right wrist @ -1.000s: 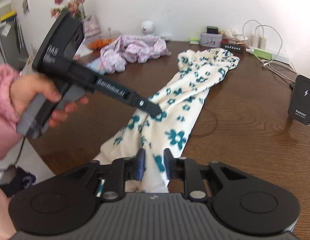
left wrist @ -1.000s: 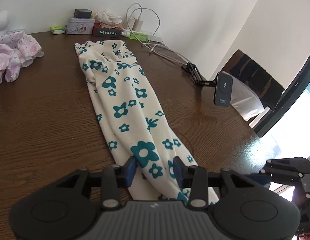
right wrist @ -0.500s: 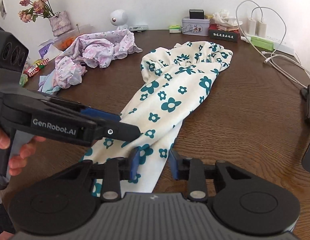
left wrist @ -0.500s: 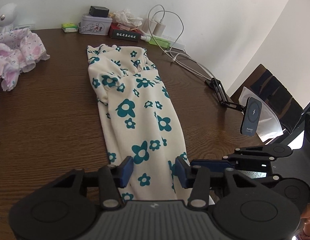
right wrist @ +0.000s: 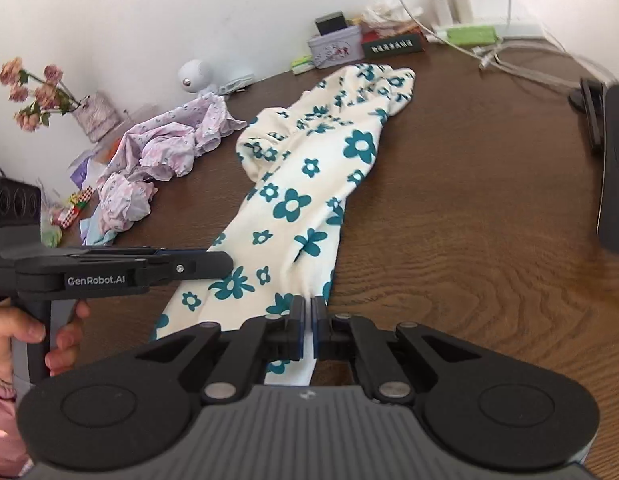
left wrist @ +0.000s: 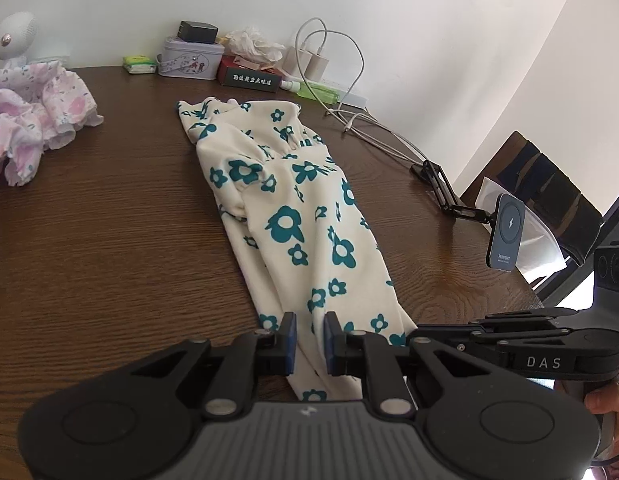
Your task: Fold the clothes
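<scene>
Lying lengthwise down the middle of the brown desk, the cream flowered garment runs from a bunched far end near the wall to a narrow near end at the desk's front edge. Off to the left sits a crumpled pink garment, well apart from it. At the near end, the left tool has just been closing; its jaws stand narrow with a fold of the flowered cloth pinched between them. Just to its right, the right tool has also just been closing and is clenched tight on the cloth's right-hand edge, the pads almost meeting. Further right, a charger stand reaches in over the desk edge, and white cables trail behind it.

Judging from this, the near end is about to be lifted and carried toward the far end. The left grip looks shallow and could slip as the cloth takes tension. Uneven lifting would skew the fold. A wide swing to the right might catch the charger stand.
</scene>
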Tool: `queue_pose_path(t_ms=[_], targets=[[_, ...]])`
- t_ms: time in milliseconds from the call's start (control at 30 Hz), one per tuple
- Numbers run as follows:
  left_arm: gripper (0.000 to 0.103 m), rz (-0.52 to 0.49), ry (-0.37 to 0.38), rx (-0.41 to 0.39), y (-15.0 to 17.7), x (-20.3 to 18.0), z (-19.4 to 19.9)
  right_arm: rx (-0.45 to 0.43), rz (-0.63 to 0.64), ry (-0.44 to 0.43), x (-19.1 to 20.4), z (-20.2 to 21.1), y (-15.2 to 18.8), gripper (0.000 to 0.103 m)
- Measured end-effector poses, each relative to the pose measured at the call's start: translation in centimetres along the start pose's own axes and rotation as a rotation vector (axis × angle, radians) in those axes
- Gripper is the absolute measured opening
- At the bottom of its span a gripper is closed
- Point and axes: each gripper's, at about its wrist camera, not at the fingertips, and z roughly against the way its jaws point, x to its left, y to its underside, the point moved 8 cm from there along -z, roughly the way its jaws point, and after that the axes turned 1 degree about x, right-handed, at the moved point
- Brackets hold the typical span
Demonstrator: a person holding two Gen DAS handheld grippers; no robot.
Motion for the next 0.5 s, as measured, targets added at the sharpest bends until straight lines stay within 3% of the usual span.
queue_pose_path(t_ms=[33, 100, 133, 167, 200, 367, 500], targets=[[0.013, 0.001, 0.003, 0.004, 0.0, -0.1, 0.0, -0.002, -0.009, -0.007, -0.1, 0.0, 0.0, 0.004], [0.027, 0.031, 0.016, -0.011, -0.6, 0.0, 0.3, -0.014, -0.006, -0.016, 0.0, 0.2, -0.5, 0.007], [0.044, 0.047, 0.023, -0.027, -1.1, 0.1, 0.5, -0.030, 0.004, -0.006, 0.1, 0.4, -1.0, 0.010], [0.054, 0.063, 0.030, -0.042, -1.6, 0.2, 0.8, -0.047, 0.013, 0.003, 0.2, 0.5, -1.6, 0.014], [0.067, 0.078, 0.034, -0.056, -2.1, 0.3, 0.9, -0.056, 0.023, 0.016, 0.2, 0.5, -2.1, 0.024], [0.066, 0.140, -0.054, -0.071, -5.4, 1.8, -1.1, -0.037, 0.041, 0.061, -0.4, -1.6, -3.9, 0.028], [0.061, 0.195, -0.099, -0.032, -6.9, 3.5, -4.1, -0.016, 0.047, 0.048, -0.2, -2.9, -3.6, 0.026]])
